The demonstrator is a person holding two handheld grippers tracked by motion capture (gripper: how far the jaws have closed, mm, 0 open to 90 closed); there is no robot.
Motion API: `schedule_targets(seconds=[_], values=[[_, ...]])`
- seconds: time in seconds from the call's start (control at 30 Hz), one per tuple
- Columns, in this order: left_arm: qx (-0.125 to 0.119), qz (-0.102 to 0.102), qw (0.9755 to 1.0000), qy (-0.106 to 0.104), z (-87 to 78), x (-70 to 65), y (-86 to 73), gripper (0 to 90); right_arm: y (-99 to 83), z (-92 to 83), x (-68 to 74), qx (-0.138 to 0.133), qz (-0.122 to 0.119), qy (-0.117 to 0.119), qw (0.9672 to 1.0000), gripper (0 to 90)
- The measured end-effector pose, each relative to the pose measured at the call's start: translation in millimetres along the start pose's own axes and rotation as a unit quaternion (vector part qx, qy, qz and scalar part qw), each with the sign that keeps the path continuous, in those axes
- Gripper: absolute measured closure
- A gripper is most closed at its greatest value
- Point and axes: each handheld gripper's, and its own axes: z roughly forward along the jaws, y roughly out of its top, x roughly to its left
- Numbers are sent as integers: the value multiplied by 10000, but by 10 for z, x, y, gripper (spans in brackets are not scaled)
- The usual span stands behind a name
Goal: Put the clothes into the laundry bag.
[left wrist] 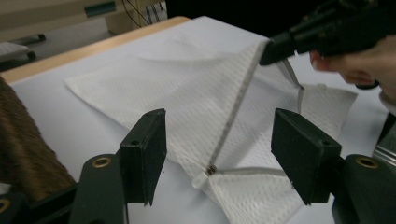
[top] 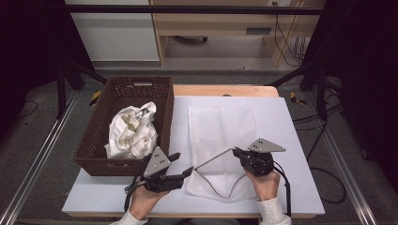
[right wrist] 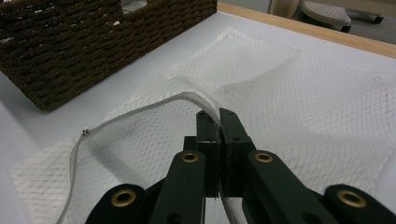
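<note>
At your far left a brown basket [top: 96, 136] holds crumpled white cloth [top: 131, 131]. Your left gripper [top: 180, 173] hangs jaws apart, holding nothing, just beside the mesh bag's [top: 220, 126] zipper end. The bag lies flat on the worktop [top: 291, 140]. Your right gripper [top: 237, 152] is clamped on its raised zipper edge [right wrist: 194, 98].

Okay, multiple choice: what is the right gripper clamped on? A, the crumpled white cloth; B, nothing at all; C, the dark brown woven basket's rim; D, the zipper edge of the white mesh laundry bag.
D: the right gripper has its black jaws pressed together on the zipper edge of the white mesh laundry bag, lifting it off the table.
</note>
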Motion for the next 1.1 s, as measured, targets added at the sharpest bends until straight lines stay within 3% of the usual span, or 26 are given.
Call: schedule_targets(seconds=[0.13,0.2,0.27,0.37,0.4,0.47,0.57,0.67,0.8,0.93,1.1], values=[[-172,20,9996,242,-158,153,143,316,3,2,4,19,-5,6,10000,884],[-403,16,9982,452,-259,281,211,312,5,-1,-6,30,-13,16,10000,884],[-429,-3,9971,624,-309,405,270,309,2,-10,-9,33,8,11,10000,884],[-368,134,9928,1129,-359,672,369,284,1,-18,-9,33,1,16,10000,884],[-340,89,9919,1223,-360,744,389,280,0,-14,-10,34,-10,20,10000,884],[-227,-28,9888,1474,-350,935,430,263,-7,-8,-14,62,-8,15,10000,884],[-12,-94,9856,1687,-301,1207,457,245,-19,6,-20,110,-27,8,9999,884],[329,35,9767,2121,-213,1465,450,214,-22,9,-25,142,-32,11,9999,884],[704,-216,9723,2219,-71,1726,369,172,-27,24,-24,183,-40,30,9998,883],[1176,-113,9666,2272,86,1826,254,130,-32,32,-28,237,-46,59,9997,883],[1641,-105,9622,2170,223,1855,147,80,-33,36,-36,262,-80,97,9996,883]])
